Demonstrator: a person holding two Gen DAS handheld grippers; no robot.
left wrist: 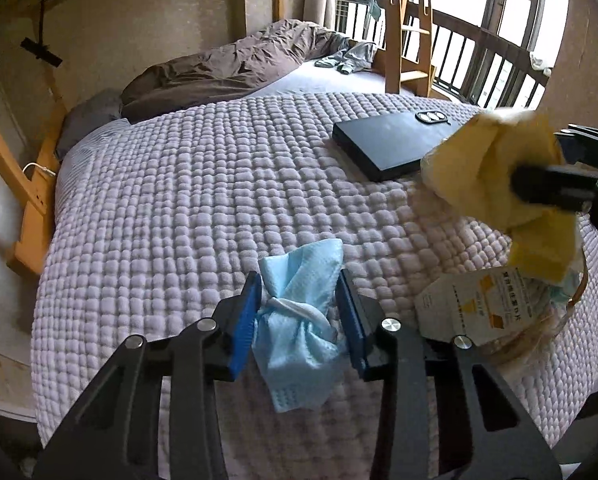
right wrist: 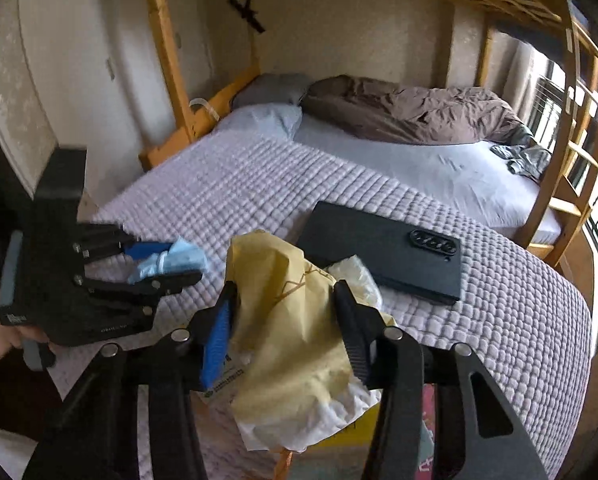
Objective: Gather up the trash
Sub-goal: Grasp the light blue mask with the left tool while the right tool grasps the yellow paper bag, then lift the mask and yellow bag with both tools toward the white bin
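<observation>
Blue face mask [left wrist: 299, 300], crumpled and tied with its white strap, sits clamped between the fingers of my left gripper [left wrist: 299, 308], just above the quilted bed cover [left wrist: 179, 200]. My right gripper [right wrist: 287, 332] is closed on a yellow paper wrapper [right wrist: 287, 340] with white tissue bunched under it, held near the black phone [right wrist: 383, 256] that lies flat on the cover. I see a printed paper box [left wrist: 471, 304] just below the wrapper, toward the cover's edge.

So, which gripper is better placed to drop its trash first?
The right gripper, probably. Its yellow wrapper hangs just above the basket, which already holds a white carton. The left gripper, holding the blue mask, is farther off, over the quilt.
</observation>
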